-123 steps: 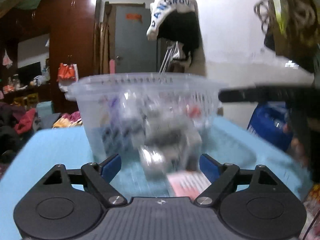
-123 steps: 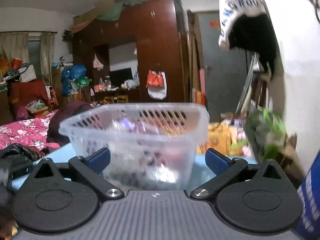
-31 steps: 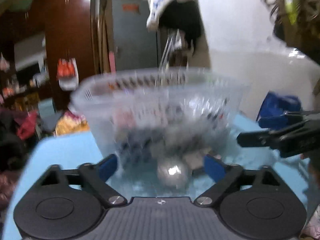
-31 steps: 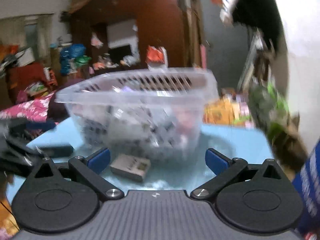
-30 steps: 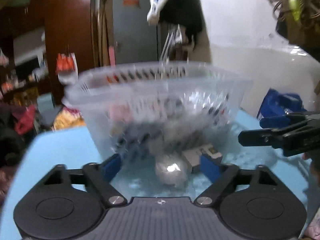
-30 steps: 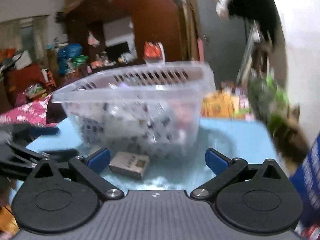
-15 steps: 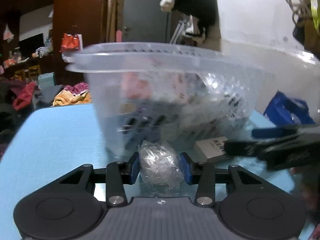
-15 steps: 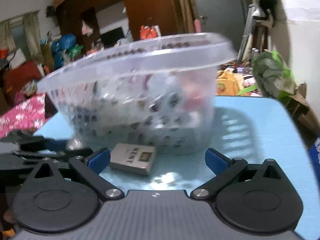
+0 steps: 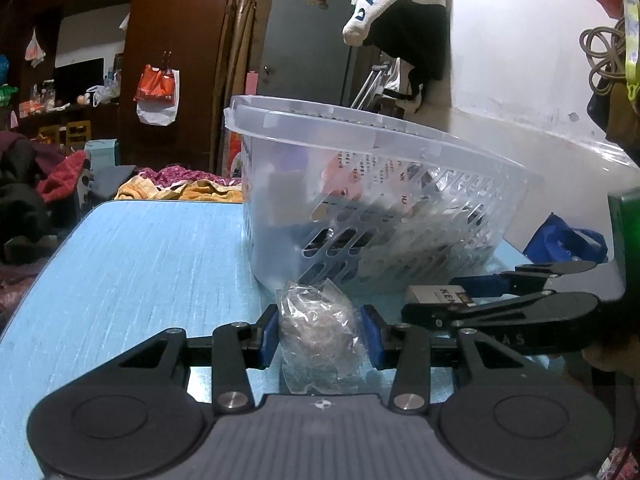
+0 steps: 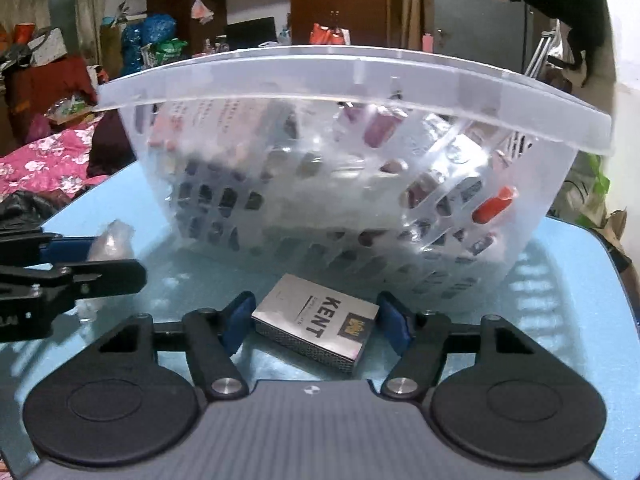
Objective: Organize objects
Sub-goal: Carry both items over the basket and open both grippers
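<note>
- Left claw (image 9: 320, 336): pads (image 9: 269, 335) pressed against both sides of a crumpled clear bag (image 9: 318, 336), pinching it. The bag rests on the blue surface (image 9: 132, 272), just in front of the basket's near corner.
- Right claw (image 10: 316, 322): jaws have just been closing around a Kent pack (image 10: 316, 326). The pack lies flat on the surface, skewed between the pads (image 10: 240, 320). The left pad is at the pack's corner; a slim gap shows at the right pad, so a firm pinch cannot be confirmed.
- In the left view, the right claw (image 9: 464, 298) enters from the right, low over the surface, with the pack (image 9: 440, 295) at its tips.
- In the right view, the left claw (image 10: 92, 258) enters from the left with the bag (image 10: 112, 240) at its tips.
- Basket (image 10: 440, 80): clear, slotted plastic, standing on the surface just behind both items. It holds assorted small packets, too blurred to identify.
- Background: cluttered room with a dark wooden wardrobe (image 9: 176, 60) and a grey door (image 9: 304, 40).
</note>
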Available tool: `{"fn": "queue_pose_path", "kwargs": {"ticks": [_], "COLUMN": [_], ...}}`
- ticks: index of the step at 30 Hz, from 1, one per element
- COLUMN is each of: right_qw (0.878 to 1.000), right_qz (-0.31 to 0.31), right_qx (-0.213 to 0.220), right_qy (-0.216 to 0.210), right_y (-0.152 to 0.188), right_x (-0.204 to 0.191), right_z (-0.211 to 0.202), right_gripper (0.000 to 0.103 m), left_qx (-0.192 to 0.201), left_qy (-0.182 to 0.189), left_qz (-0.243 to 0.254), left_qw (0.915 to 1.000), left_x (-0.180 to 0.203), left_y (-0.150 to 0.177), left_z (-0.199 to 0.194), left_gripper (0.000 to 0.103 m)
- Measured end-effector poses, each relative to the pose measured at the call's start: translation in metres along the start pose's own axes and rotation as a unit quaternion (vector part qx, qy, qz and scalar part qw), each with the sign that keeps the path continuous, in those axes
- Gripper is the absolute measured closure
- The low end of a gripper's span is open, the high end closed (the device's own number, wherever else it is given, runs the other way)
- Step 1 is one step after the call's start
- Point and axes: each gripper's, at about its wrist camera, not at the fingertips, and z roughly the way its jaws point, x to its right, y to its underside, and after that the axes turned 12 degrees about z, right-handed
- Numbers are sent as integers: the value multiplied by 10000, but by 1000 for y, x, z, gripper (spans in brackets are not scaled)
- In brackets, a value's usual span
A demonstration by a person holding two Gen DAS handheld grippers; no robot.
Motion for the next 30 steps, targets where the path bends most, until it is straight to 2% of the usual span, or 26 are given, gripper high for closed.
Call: {"fn": "queue_pose_path", "kwargs": {"ticks": [8, 11, 12, 14, 16, 20, 22, 24, 27, 30], "right_qw": [9991, 9975, 9962, 9930, 9873, 9758, 9728, 9758, 9805, 9832], "right_qz": [-80, -26, -4, -15, -70, -263, -429, -411, -385, -459], "right_qx": [360, 601, 728, 1009, 1439, 2098, 2251, 2144, 1926, 1760], "right_qy": [-185, -369, -477, -614, -667, -553, -347, -156, 66, 121], "right_y": [9, 10, 10, 1, -14, -61, -86, -107, -124, -124], "right_x": [15, 21, 23, 20, 16, 9, 5, 6, 9, 16], "right_z": [-31, -53, -66, -88, -115, -136, -128, -110, -77, -60], "right_gripper": [34, 34, 34, 34, 34, 34, 34, 34, 34, 34], "left_qx": [172, 361, 511, 826, 1104, 1292, 1252, 1033, 692, 482], "left_qy": [49, 243, 430, 564, 529, 363, 112, -3, -190, -311], "left_qz": [-6, -53, -99, -109, -4, 106, 138, 165, 271, 406], "left_qw": [9998, 9990, 9977, 9949, 9925, 9909, 9920, 9945, 9971, 9975], "left_x": [-1, 1, 1, 3, 5, 7, 9, 10, 13, 11], "left_y": [6, 2, -3, -19, -42, -102, -128, -148, -162, -168], "left_z": [-10, -23, -32, -51, -66, -66, -55, -35, -7, 14], "left_gripper": [56, 56, 56, 56, 56, 56, 56, 56, 56, 53]}}
